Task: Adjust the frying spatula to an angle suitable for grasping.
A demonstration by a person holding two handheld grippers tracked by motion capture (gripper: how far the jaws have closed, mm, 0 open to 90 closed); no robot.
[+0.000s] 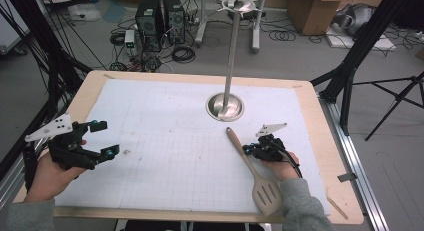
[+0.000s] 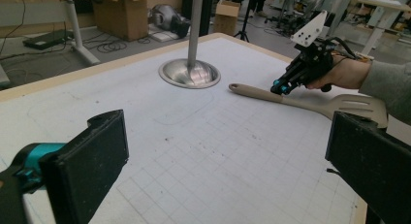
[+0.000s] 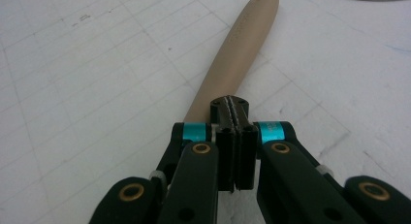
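High view places the beige slotted spatula [image 1: 252,168] on the white grid mat [image 1: 165,141] of the desk [image 1: 320,111], at about 4 o'clock from the mat's centre, handle tip toward 11 o'clock and slotted blade toward 5 o'clock near the front edge. The right hand-held gripper [image 1: 248,150] sits at the handle, at 3 o'clock of it, with its jaws clenched fully together. In the right gripper view the right hand-held gripper's tips meet with no gap directly over the handle [image 3: 232,64], so nothing is grasped; whether the tips touch the handle cannot be told. The left hand-held gripper [image 1: 102,139] is at 9 o'clock of the mat, jaws released and wide apart, well apart from the spatula and holding nothing. A steel pole stand [image 1: 226,106] rises from its round base at 12 o'clock of the spatula. Judged step: approach to the handle, with the pickup not yet made. The next move calls for spreading the right jaws, lowering them astride the handle, and closing firmly, since the handle lies flat against the mat.
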